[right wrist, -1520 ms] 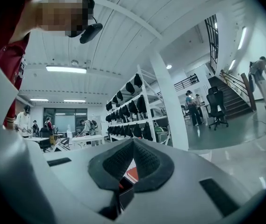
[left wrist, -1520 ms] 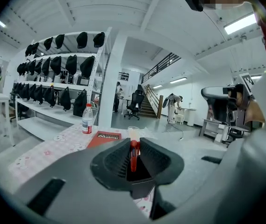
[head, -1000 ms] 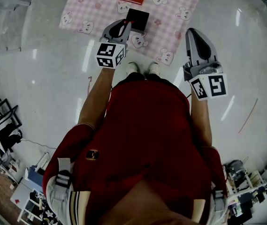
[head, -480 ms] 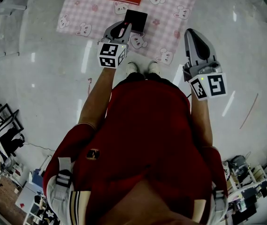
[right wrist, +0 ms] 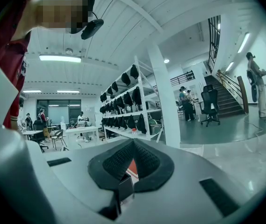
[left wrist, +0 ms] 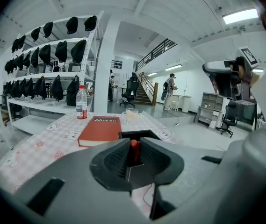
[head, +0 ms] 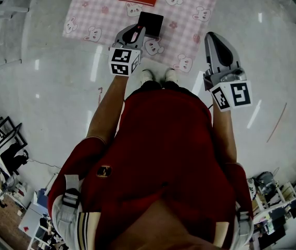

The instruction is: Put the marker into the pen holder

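Observation:
In the left gripper view, my left gripper point(left wrist: 133, 154) is shut on a red marker point(left wrist: 134, 148) that stands upright between the pads. Just beyond the jaws sits the black square pen holder point(left wrist: 140, 134). The head view shows the same gripper point(head: 137, 31) at the near left edge of the pen holder point(head: 152, 23), over the pink checked cloth point(head: 189, 14). My right gripper point(head: 214, 37) hangs over the cloth's near right corner, apart from the holder. Its jaws point(right wrist: 133, 158) are together with nothing held between them.
A red book point(left wrist: 99, 129) lies on the cloth behind the holder, with a water bottle point(left wrist: 81, 102) and a clear cup point(left wrist: 131, 114) further back. Shelves of black bags point(left wrist: 44, 85) stand to the left. Glossy floor point(head: 49, 87) surrounds the low table.
The head view has shifted slightly, so the cloth sits a little lower and more to the left. Both grippers hold almost the same places, and the left one still holds the marker.

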`<state>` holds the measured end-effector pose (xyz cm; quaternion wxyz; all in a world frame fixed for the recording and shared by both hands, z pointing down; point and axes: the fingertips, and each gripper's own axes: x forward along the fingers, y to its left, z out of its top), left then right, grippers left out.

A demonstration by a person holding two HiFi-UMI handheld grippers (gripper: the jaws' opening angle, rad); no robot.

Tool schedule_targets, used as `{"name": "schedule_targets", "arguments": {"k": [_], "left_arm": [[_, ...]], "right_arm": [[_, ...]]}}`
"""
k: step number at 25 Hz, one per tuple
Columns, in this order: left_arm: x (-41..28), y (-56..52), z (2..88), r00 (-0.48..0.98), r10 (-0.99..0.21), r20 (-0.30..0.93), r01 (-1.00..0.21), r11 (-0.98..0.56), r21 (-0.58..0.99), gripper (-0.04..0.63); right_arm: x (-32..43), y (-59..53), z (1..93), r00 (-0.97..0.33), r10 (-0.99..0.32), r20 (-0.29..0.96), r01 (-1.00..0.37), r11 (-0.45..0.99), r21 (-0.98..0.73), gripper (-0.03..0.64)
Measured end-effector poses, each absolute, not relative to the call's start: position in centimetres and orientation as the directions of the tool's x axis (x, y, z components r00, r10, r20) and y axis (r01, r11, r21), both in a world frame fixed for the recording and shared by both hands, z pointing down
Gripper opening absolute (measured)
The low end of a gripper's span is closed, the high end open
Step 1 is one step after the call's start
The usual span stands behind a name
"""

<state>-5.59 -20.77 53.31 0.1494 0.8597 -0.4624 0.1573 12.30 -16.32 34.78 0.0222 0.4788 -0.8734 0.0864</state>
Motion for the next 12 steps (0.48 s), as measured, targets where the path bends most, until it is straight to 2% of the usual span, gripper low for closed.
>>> {"name": "schedule_targets", "arguments": {"k": [12], "left_arm": [[-5.48,-20.45,53.28,0.531,-0.743,0.407,-0.836,-0.539,0.105,0.066]], "right_arm": [[12.03,-16.71,34.94,-0.541,-0.833,0.120,-0.840,0.526,-0.136,-0.002]]}}
